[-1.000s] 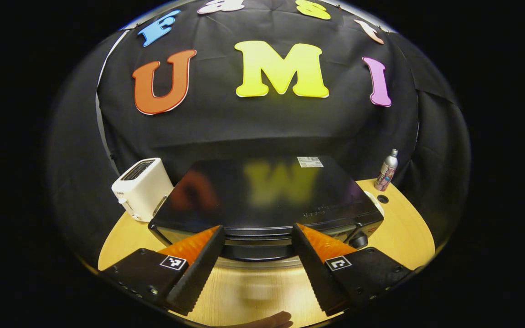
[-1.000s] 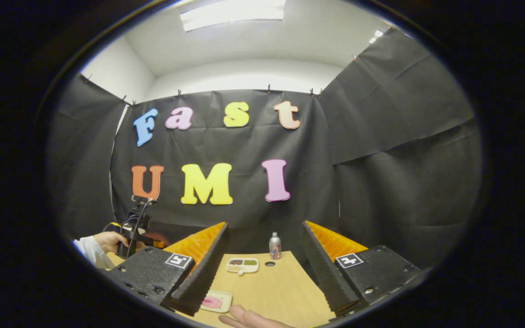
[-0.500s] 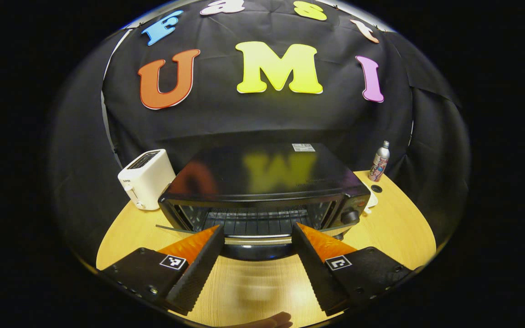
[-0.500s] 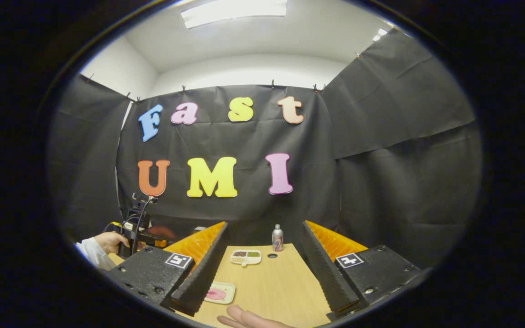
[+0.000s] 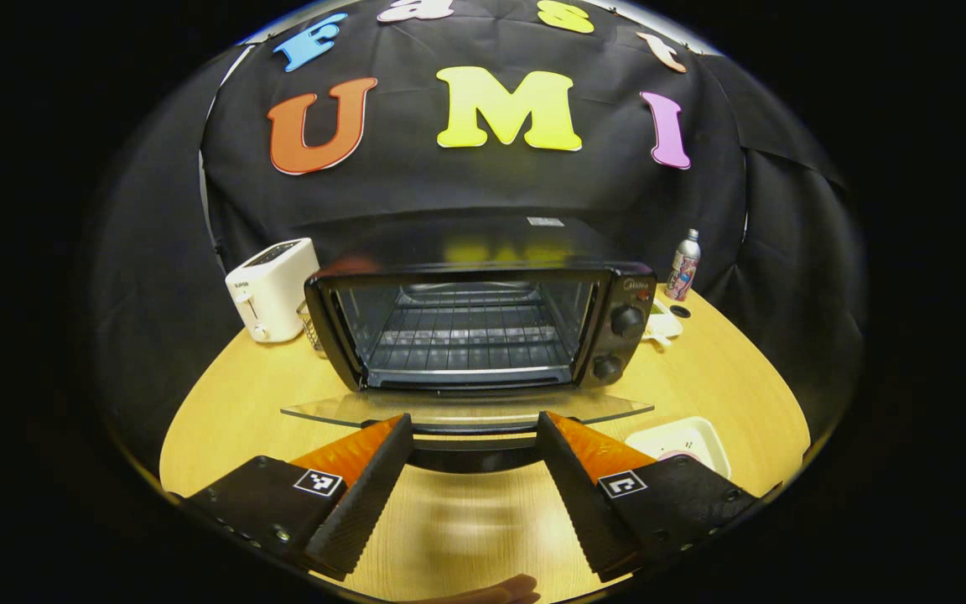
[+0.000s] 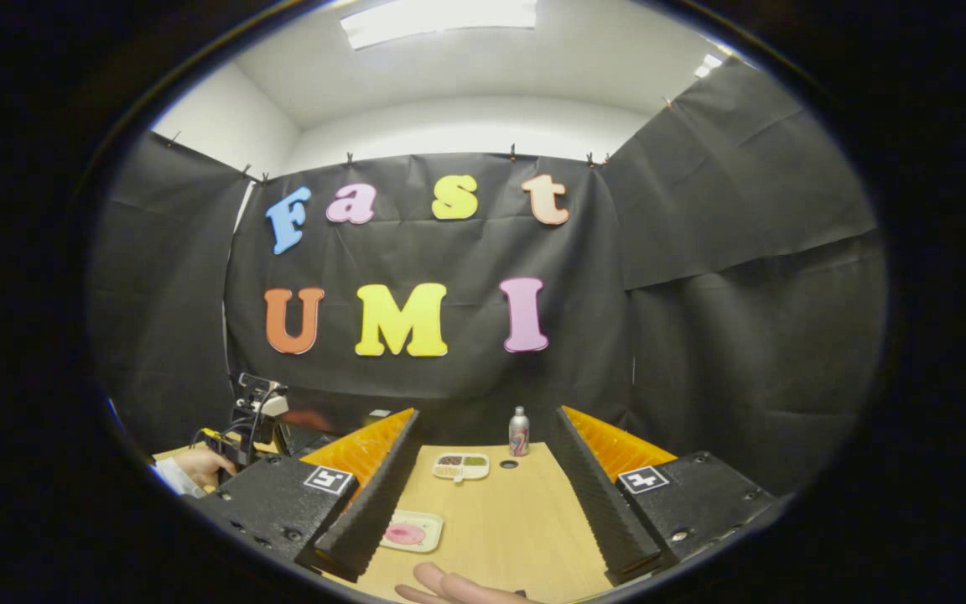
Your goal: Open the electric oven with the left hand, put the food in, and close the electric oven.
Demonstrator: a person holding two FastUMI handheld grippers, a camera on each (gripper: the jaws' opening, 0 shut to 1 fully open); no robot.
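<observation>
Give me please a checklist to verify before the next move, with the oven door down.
1. Oven door fully down: ok.
2. Rack in place inside: ok.
3. Left tool away from the door handle: not ok, the handle lies between its fingers.
4. Right tool open: ok.
5. Food dish in the right tool: not ok, it lies on the table.

Legible text: none that can be made out with confidence. The electric oven (image 5: 483,323), centre of the left gripper view, carries a small brand mark at the upper right of its control panel and a white sticker on its top, both too small to read. The toaster (image 5: 272,288) at left and the bottle (image 5: 683,265) at right bear print, likewise illegible.
</observation>
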